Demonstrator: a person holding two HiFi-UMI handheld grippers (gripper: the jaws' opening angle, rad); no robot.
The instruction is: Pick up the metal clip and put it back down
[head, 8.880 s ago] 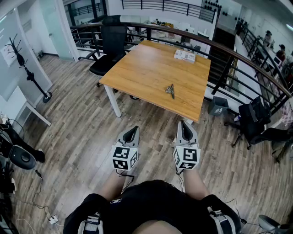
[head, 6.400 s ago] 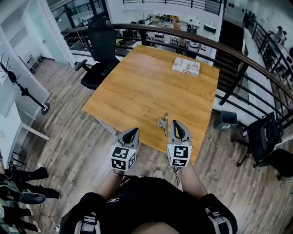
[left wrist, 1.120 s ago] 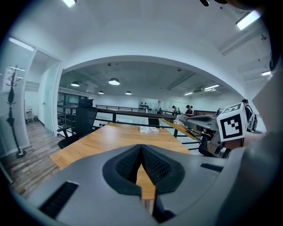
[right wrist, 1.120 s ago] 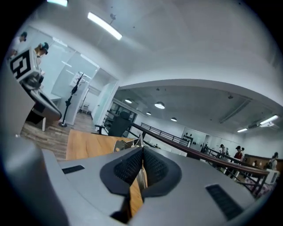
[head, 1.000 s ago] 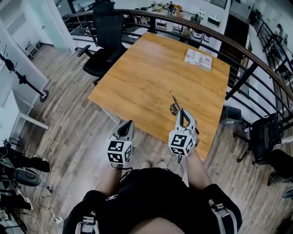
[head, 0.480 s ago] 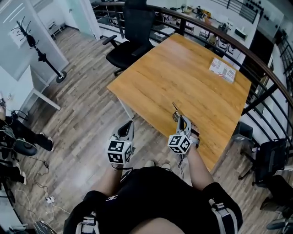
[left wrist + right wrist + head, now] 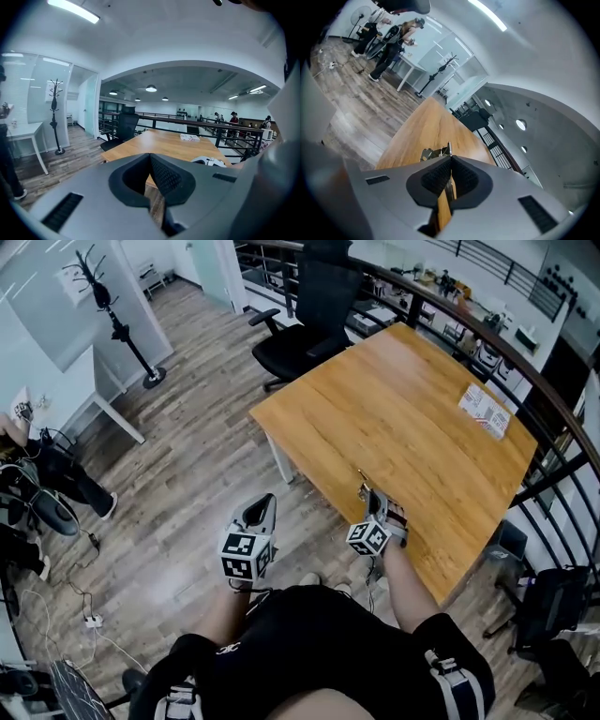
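Seen from above, a person stands at the near edge of a square wooden counter (image 7: 403, 399), a gripper in each hand. The right gripper (image 7: 374, 495) has its fingers (image 7: 436, 180) pressed tight on a metal clip (image 7: 435, 153). They pinch one thin handle of the clip, and its shiny body sticks out just beyond the fingertips, a little to their left. In the head view the metal clip (image 7: 364, 486) shows as a small bright piece directly ahead of those fingertips, over the counter's near edge. No view makes clear whether it touches the wood beneath. The left gripper (image 7: 265, 505) hangs to the left of the right one, over the plank floor (image 7: 178, 474) and short of the counter. Its fingers (image 7: 165, 176) are pressed together with nothing between them, the ribbed pads meeting in a straight seam. Far beyond the right fingers, near the counter's far right edge, lies a flat printed box (image 7: 487, 412). Far beyond the left fingers, at the counter's far left side, stands a black office chair (image 7: 314, 324).
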